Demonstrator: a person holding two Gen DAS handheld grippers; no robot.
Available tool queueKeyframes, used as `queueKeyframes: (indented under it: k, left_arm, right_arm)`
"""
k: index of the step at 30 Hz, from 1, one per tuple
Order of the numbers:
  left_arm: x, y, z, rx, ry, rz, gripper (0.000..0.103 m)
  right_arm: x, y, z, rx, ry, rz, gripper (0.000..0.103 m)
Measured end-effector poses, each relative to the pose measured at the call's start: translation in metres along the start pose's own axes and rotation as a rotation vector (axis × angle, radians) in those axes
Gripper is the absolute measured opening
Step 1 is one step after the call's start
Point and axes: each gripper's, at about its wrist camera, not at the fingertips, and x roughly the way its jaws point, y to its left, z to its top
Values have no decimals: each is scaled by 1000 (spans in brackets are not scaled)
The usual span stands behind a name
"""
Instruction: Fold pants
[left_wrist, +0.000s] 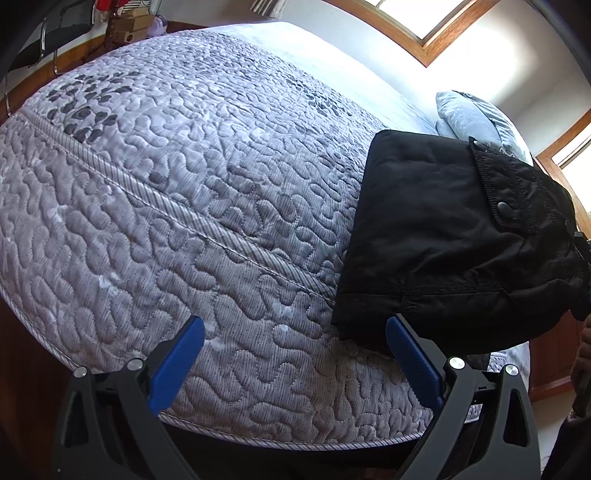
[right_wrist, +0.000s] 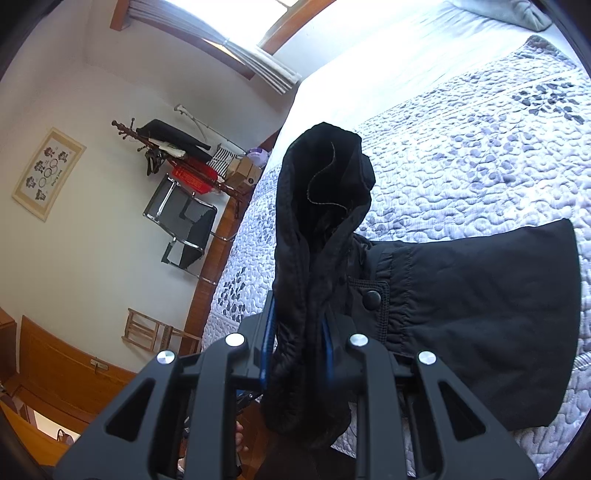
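The black pants (left_wrist: 436, 229) lie folded on the grey quilted bed (left_wrist: 184, 184), near its front right edge, waistband and snap button to the right. My left gripper (left_wrist: 295, 354) is open and empty, its blue pads just in front of the pants' near left corner. My right gripper (right_wrist: 299, 343) is shut on the pants' waistband (right_wrist: 317, 206), which bunches up between the blue pads and stands lifted, while the rest of the pants (right_wrist: 480, 325) lies flat on the bed (right_wrist: 461, 155).
A pale pillow (left_wrist: 469, 118) lies beyond the pants. A black chair (right_wrist: 184, 225), a coat stand (right_wrist: 162, 147) and boxes stand by the wall past the bed's far side. Windows are behind the bed.
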Motion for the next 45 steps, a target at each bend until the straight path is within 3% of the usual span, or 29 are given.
queueKeyframes:
  k: [18,45]
  left_arm:
    - [3,-18,-5,53,24,3,99]
    - [10,-35,-7,106,59,26,99]
  right_arm:
    - [-57,-37,0,85,-61,-25,20]
    - [-62,-127,-13,241,-76,-71,20]
